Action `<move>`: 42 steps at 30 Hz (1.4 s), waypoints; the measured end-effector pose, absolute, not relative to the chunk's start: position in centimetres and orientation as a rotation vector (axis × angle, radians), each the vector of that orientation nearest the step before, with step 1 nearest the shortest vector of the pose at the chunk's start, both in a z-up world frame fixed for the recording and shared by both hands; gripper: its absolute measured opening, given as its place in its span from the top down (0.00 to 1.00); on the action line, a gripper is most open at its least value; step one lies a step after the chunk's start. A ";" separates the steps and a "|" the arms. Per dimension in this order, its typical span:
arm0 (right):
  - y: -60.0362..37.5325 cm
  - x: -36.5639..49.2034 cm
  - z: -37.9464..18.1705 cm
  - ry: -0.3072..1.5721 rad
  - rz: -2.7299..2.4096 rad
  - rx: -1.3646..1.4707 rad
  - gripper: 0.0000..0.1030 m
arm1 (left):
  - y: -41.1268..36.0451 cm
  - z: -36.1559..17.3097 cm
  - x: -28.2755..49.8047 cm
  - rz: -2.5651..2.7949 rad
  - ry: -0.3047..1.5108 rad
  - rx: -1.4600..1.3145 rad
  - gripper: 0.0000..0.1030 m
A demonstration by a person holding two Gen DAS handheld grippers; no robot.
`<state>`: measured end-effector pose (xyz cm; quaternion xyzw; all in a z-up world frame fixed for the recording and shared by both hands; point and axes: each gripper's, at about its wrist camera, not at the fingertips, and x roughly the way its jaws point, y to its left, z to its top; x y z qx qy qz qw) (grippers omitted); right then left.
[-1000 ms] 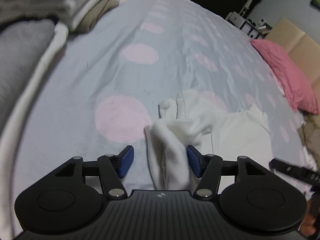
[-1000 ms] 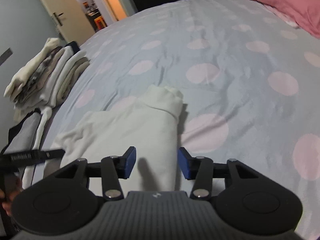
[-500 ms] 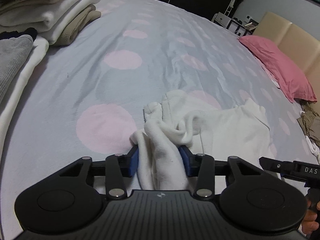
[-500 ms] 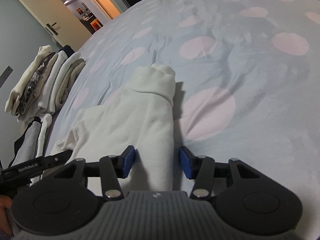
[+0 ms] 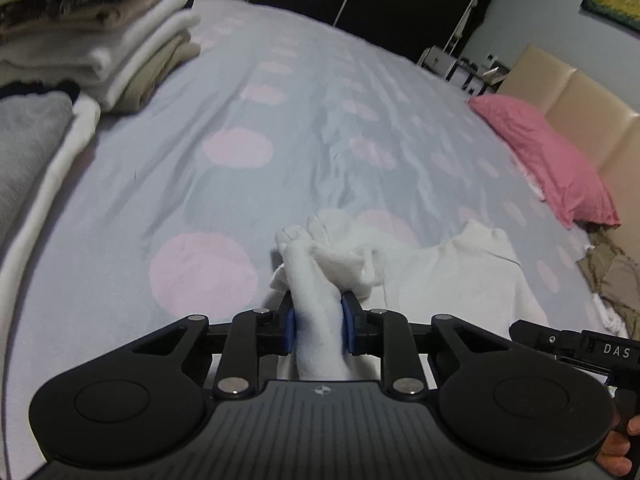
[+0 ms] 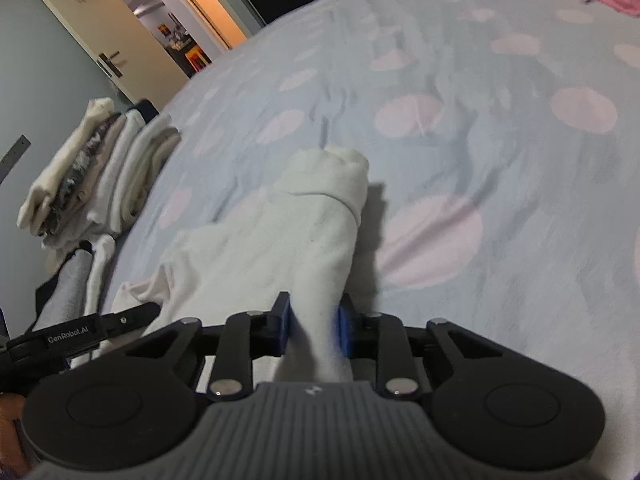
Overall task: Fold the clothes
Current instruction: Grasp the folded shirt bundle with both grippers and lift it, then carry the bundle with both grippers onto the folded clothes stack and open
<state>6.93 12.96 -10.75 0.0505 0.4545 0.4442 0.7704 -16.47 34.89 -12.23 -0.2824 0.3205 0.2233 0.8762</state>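
Note:
A white fleece garment [image 5: 460, 276] lies crumpled on the blue bedspread with pink dots [image 5: 280, 140]. My left gripper [image 5: 318, 326] is shut on a bunched sleeve end of it, the blue pads pressed into the fabric, which rises a little off the bed. In the right wrist view the same white garment [image 6: 288, 232] stretches away toward its folded cuff. My right gripper [image 6: 314, 330] is shut on a ridge of its cloth. Each gripper's black body shows at the edge of the other's view.
A stack of folded clothes [image 5: 100, 40] sits at the bed's far left, with a grey garment [image 5: 28, 148] beside it. A pink pillow [image 5: 548, 160] lies by the beige headboard [image 5: 580, 104]. An open door [image 6: 96, 44] stands beyond the bed.
Both grippers have closed on the white garment: the left one first, the right one in the last half second. The pinched cloth has lifted slightly off the bed.

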 end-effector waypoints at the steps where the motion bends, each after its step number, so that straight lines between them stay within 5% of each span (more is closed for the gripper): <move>1: 13.0 6.7 -10.1 0.967 0.973 0.105 0.75 | 34.7 -11.7 -16.7 0.463 0.653 -0.590 0.81; 25: 13.1 -3.2 3.7 0.657 1.214 0.079 0.76 | 35.7 1.4 -30.2 0.555 0.326 -0.543 0.82; 35: 23.1 -10.4 5.5 0.682 1.450 0.085 0.76 | 42.9 6.5 -40.3 0.766 0.346 -0.519 0.82; 42: 30.8 -14.4 3.5 0.755 1.545 0.066 0.76 | 50.3 4.8 -41.2 0.873 0.469 -0.472 0.82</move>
